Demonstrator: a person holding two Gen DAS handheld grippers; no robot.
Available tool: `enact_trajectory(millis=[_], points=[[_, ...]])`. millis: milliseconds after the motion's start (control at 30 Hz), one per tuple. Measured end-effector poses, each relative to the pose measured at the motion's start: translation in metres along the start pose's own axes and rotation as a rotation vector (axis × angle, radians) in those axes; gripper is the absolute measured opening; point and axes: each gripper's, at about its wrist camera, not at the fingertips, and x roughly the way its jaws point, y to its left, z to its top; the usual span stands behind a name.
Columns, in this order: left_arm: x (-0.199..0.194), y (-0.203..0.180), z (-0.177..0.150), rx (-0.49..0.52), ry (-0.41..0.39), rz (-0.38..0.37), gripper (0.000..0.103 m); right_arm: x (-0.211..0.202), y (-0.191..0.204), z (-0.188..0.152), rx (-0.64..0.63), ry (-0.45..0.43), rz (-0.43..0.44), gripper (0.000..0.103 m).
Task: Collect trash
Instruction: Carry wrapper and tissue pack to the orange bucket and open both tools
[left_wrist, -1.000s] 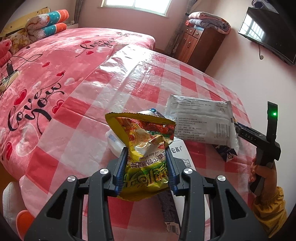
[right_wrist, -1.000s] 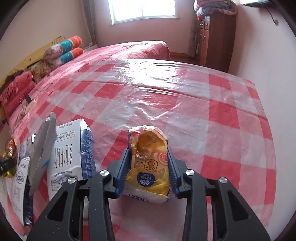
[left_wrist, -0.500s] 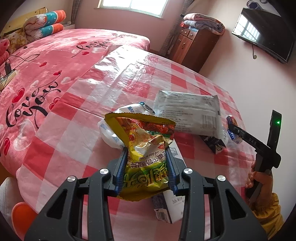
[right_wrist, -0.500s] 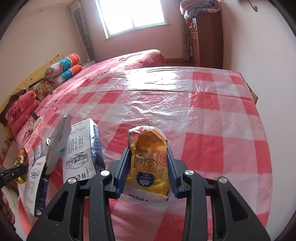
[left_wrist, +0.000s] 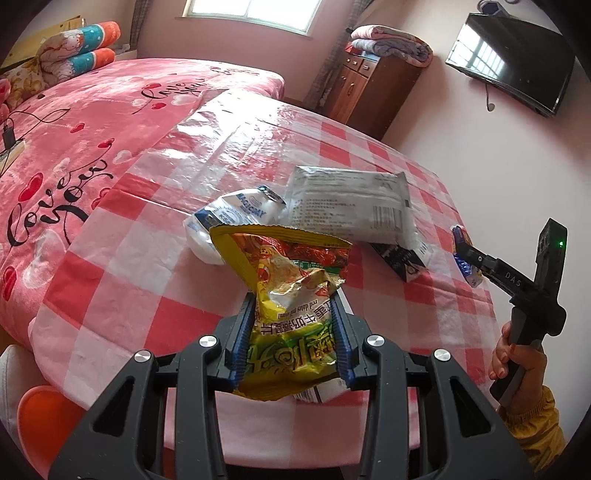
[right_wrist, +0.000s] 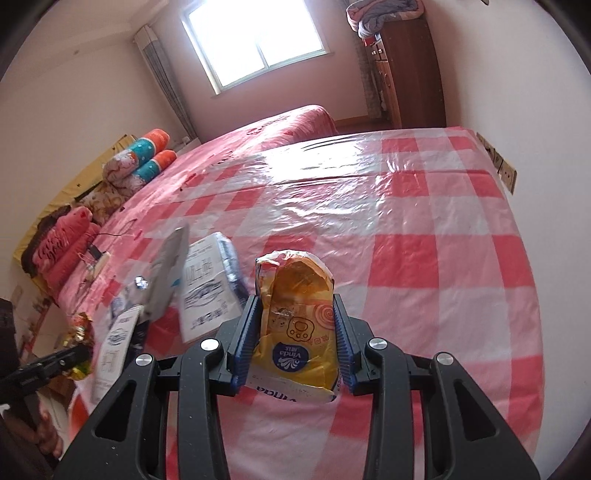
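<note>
My left gripper (left_wrist: 292, 314) is shut on a crumpled yellow-green snack bag (left_wrist: 291, 295), held above the near edge of the pink checked table (left_wrist: 122, 258). My right gripper (right_wrist: 295, 321) is shut on a yellow tissue pack (right_wrist: 295, 325) over the same table. In the left wrist view the right gripper (left_wrist: 464, 254) shows at the right, gripped by a hand (left_wrist: 513, 365). Still lying on the table are a white wrapper (left_wrist: 229, 221), a grey flat packet (left_wrist: 351, 206), a dark carton (left_wrist: 399, 258) and a white milk carton (right_wrist: 208, 288).
A bed with a pink cover (left_wrist: 74, 129) runs along the table's left side, with rolled pillows (left_wrist: 81, 44) at its head. A wooden cabinet (left_wrist: 369, 85) stands at the far end and a television (left_wrist: 513, 55) hangs on the right wall. An orange seat (left_wrist: 40, 421) sits by the table's near left corner.
Both grippers have drawn back and slightly up with their loads still held. The trash on the table now sits farther away in both views. The right view has rolled.
</note>
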Motion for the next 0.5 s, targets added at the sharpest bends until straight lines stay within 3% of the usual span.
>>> enact_trajectory(millis=[500], points=[[-0.028, 0.013, -0.026, -0.016, -0.012, -0.039, 0.040, -0.024, 0.069, -0.026, -0.057, 0.038, 0.181, 0.039]])
